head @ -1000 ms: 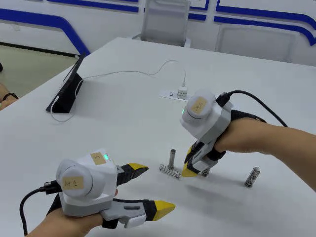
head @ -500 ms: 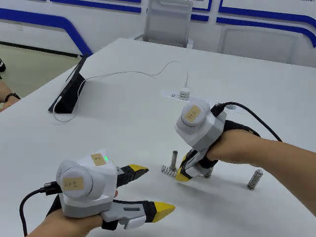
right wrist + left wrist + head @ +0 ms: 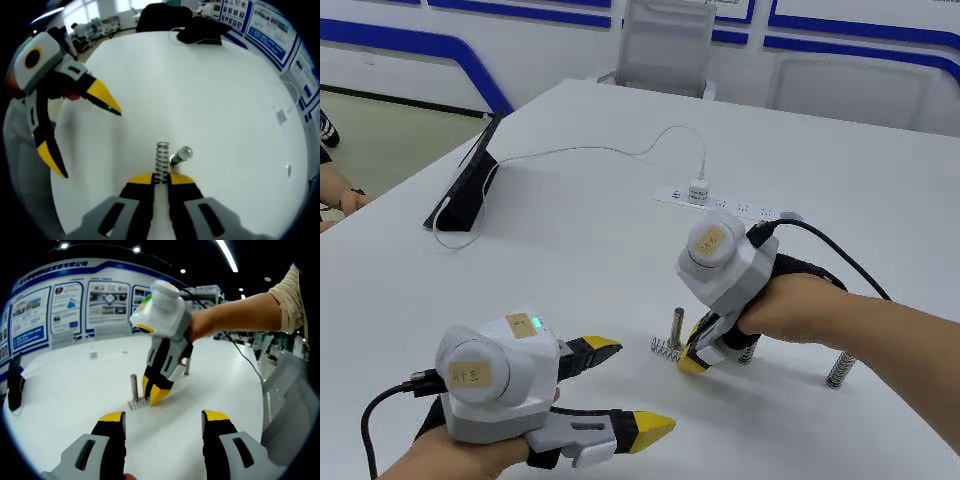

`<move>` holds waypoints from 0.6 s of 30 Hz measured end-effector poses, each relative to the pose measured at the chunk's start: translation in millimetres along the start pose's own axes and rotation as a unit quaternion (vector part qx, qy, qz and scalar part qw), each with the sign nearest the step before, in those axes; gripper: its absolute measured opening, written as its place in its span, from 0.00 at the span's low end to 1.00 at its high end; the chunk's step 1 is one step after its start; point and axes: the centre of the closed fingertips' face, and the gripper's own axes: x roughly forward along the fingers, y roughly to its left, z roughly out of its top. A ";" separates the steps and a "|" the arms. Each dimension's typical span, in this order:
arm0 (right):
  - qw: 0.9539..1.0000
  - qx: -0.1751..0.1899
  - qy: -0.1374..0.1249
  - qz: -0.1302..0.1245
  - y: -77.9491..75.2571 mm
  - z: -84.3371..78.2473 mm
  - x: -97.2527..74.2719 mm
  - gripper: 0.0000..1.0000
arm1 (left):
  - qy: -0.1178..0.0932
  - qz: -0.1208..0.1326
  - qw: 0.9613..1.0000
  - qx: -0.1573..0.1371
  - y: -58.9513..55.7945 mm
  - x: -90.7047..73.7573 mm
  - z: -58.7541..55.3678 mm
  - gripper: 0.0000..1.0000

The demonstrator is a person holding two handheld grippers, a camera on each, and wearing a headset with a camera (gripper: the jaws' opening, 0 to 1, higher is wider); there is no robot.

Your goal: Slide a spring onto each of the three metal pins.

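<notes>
Spring point(image 3: 161, 159): lying flat on worktop point(image 3: 570, 250), just left of upright bare pin point(image 3: 181, 155). Light, bendy, likely to roll; best pinched at one end. Right tool point(image 3: 161, 179): nearly closed, nipping spring's near end. Left tool point(image 3: 162, 420): wide open, empty, at near left of worktop.

Bare table point(image 3: 570, 270) lies open from the left gripper point(image 3: 638, 385) to the pin point(image 3: 677, 327); the right gripper point(image 3: 692, 362), nipping the spring point(image 3: 665, 349), crowds the pin's right side. Power strip point(image 3: 720, 203) and tablet point(image 3: 465, 185) stand well back, off that path
</notes>
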 end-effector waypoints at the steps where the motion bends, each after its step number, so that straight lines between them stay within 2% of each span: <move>1: 1.000 0.000 0.000 0.000 0.0 -0.2 -0.3 0.12 | 0.000 0.000 1.000 0.000 0.1 -0.1 -0.1 0.62; 6: 1.000 -0.010 0.001 0.005 6.5 -1.4 -6.2 0.12 | 0.002 0.000 1.000 0.001 -0.7 -0.1 -0.9 0.62; 12: 0.999 -0.041 0.002 0.009 16.6 0.5 -21.5 0.12 | 0.004 -0.003 1.000 0.006 -2.2 1.4 0.4 0.62; 18: 0.998 -0.066 0.011 0.020 25.5 -7.2 -35.2 0.12 | 0.003 -0.008 1.000 0.013 -5.4 3.7 4.4 0.61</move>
